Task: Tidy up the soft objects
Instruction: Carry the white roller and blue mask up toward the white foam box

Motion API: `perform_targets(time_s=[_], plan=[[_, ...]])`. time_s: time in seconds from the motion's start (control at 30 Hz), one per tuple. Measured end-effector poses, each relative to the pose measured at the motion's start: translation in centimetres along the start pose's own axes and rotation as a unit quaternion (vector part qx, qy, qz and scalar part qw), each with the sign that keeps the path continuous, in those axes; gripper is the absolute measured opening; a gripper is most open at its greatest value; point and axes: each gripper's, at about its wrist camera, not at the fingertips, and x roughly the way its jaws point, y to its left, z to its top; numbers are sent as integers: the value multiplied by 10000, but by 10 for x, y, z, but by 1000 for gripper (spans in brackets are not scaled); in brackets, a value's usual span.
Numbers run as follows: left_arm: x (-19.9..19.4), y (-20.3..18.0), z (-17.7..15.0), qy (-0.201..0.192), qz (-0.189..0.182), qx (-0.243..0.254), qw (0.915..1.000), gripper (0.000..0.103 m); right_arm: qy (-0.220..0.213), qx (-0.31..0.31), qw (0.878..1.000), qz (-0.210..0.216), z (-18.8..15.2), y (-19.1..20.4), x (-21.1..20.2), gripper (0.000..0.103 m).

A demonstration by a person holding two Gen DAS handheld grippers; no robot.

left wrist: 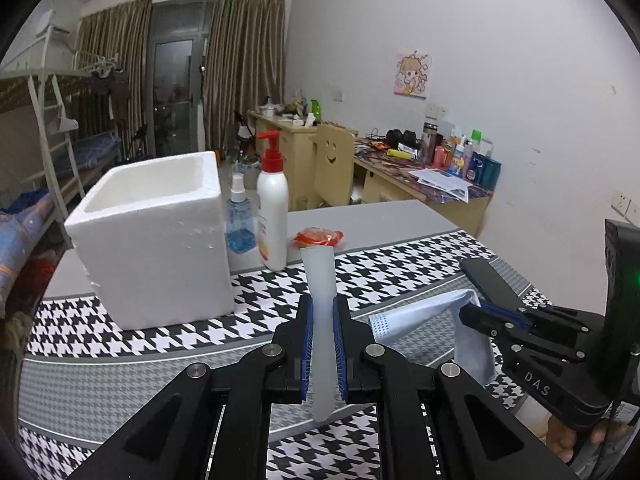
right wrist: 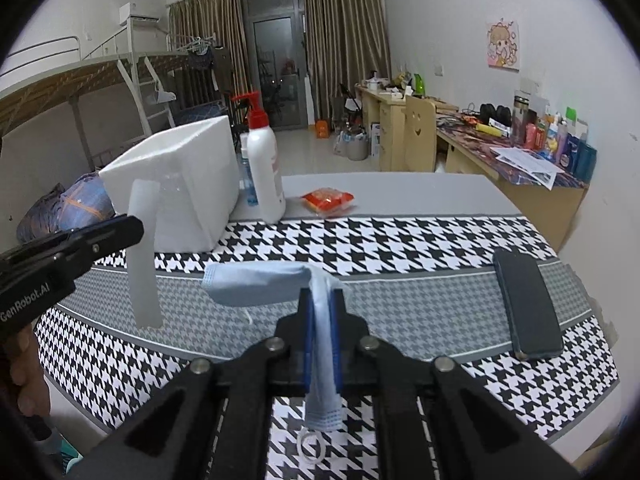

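Room: dormitory room with brown curtains, a bunk bed and cluttered desks stood behind the table (right wrist: 400, 192), which carried a houndstooth cloth (right wrist: 420, 248).
Landmark: a white foam box (left wrist: 156, 236) stood open-topped on the cloth at its far left.
Left gripper (left wrist: 323, 344): its jaws were clenched on a pale translucent strip (left wrist: 320, 312), which stood nearly upright between the blue pads, in front of the foam box and to its right, raised off the cloth.
Right gripper (right wrist: 320, 340): its jaws were clamped on a light blue face mask (right wrist: 264, 284); the mask's body stretched leftward from the jaws, its folded end and ear loop hung beneath them, nearer the camera than the foam box.
Bottles: a white pump bottle (left wrist: 272, 208) and a blue spray bottle (left wrist: 239, 220) stood just beside the foam box's right wall.
Packet: a red snack packet (right wrist: 329, 200) lay right of the bottles, apart from the foam box.
Phone: a dark phone (right wrist: 526, 304) lay on the cloth far right of the foam box.
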Motion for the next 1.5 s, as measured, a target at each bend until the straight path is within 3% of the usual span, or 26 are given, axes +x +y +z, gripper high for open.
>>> perform_targets(time_s=[1.5], plan=[[-20,46,46,-527,374,215,9977,11,-685,-206,9974,-30,56,44,-11,11]])
